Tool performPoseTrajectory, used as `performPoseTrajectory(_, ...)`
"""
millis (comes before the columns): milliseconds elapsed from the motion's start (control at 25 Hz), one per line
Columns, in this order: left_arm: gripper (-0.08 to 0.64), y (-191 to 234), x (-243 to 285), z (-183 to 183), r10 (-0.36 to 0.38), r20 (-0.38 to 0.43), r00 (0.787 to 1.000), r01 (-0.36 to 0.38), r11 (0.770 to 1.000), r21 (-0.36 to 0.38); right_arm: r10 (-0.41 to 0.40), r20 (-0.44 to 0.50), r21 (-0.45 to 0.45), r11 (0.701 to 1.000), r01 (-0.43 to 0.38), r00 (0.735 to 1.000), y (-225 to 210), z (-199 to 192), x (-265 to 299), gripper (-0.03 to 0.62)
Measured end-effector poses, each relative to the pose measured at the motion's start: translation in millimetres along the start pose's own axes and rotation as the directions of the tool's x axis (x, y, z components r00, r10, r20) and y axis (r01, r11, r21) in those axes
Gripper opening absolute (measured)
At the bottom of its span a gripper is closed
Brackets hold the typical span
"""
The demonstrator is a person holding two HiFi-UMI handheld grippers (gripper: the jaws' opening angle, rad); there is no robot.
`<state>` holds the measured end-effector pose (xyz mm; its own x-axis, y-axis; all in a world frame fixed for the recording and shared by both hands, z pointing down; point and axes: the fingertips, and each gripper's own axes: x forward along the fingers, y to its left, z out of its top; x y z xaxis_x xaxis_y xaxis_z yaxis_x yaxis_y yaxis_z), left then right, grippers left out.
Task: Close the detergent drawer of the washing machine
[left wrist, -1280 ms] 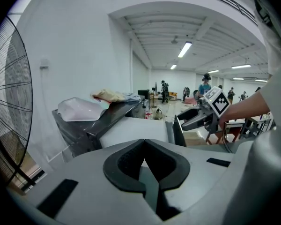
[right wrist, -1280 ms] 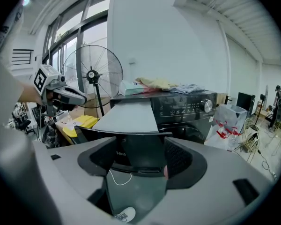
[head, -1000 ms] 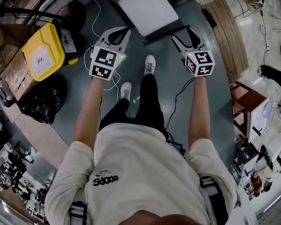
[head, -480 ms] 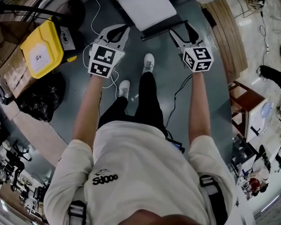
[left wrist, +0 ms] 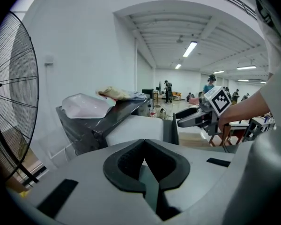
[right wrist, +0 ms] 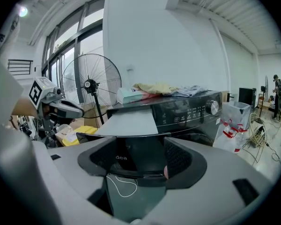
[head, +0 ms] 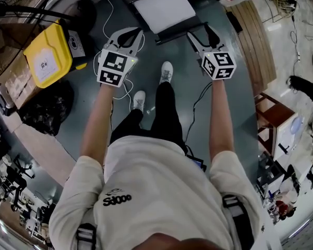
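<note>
Head view: the person is standing on a smooth grey-green floor and holding both tools out toward 12 o'clock. The washing machine is showing as a glossy black box with a round knob, and crumpled cloths are lying on its lid.

The detergent drawer is sticking out of the machine at 12 o'clock. It is a flat, matt white rectangle with a dark front bar along its near edge.

The curved white fingers of the left gripper are pressing together at the tips and pinching nothing. It is sitting near the bar's 9 o'clock end, apart from it.

The jaws of the right gripper are standing spread and empty, just beside the bar's 3 o'clock end; contact cannot be told. In the right gripper view the drawer is lining up with the gap between the ribbed black pads.

A boxy yellow plastic container is resting at 9 o'clock, with a limp black bag at 8 o'clock. A wire-caged fan is standing at the machine's 9 o'clock. The room is a large white-walled hall with strip lights glowing overhead.

Against 1.0 s ago, both marker cubes are sitting slightly nearer 12 o'clock and the right tips are closer to the bar. The drawer is remaining pulled out.
</note>
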<state>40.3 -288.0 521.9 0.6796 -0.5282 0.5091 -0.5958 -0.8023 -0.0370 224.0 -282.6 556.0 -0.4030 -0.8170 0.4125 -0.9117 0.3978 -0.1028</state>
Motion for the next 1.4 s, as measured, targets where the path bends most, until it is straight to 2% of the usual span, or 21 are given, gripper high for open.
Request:
performPoseTrajectory(360, 0.018, 11.4, 8.3, 4.5, 0.022, -0.002, 1.000, -0.022, 1.000, 0.003, -0.001, 0.005, -0.013, 1.000, 0.001, 1.000, -2.7, 18.0, 32.4, 0.287)
performPoseTrajectory(760, 0.018, 36.3, 3.6, -2.3, 0.090, -0.012, 0.996, -0.090, 0.995, -0.049, 0.008, 0.003, -0.034, 0.999, -0.008, 1.000, -4.8, 42.4, 81.4, 0.287)
performPoseTrajectory(1080, 0.018, 52.6, -7.5, -8.5, 0.128, -0.016, 0.992, -0.129, 0.990, -0.058, -0.023, 0.014, -0.045, 0.999, 0.023, 1.000, -3.9, 57.5, 107.2, 0.287)
performPoseTrajectory(1240, 0.018, 58.2, -10.1, -12.0, 0.147, -0.016, 0.989, -0.148, 0.987, -0.064, -0.005, 0.009, -0.070, 0.998, 0.005, 1.000, 0.9, 62.5, 120.2, 0.287)
performPoseTrajectory(1400, 0.018, 58.1, -11.9, -14.9, 0.151, -0.021, 0.988, -0.152, 0.986, -0.065, -0.014, 0.012, -0.048, 0.999, 0.015, 1.000, 2.3, 69.4, 135.4, 0.287)
